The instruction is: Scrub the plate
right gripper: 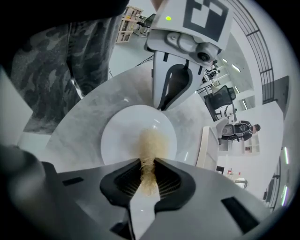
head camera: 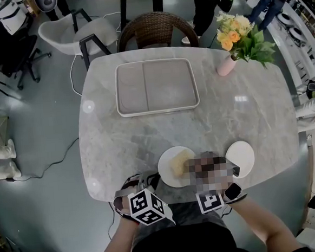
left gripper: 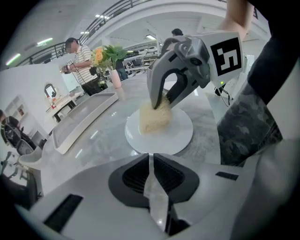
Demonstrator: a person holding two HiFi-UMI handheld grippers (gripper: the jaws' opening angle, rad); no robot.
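White round plate (head camera: 167,176) (glossy), rim pinched by left tool (left gripper: 150,159), right tool (right gripper: 148,162) clamping tan scrubber (right gripper: 151,143).

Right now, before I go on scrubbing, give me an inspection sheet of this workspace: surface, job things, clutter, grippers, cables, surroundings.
Surface: grey marbled table, glossy.
Job's things: white round plate near the front edge; yellowish fibrous scrubber resting on it.
Clutter: second white round plate to its right, nothing seen on it; white rectangular tray at the far side, empty; pink vase of yellow flowers at the far right.
Grippers: left gripper nearly closed at the plate's rim, apparently pinching it; right gripper shut on the scrubber.
Cables: dark cable on the floor, left of the table.
Surroundings: brown wicker chair behind the table; people standing beyond.
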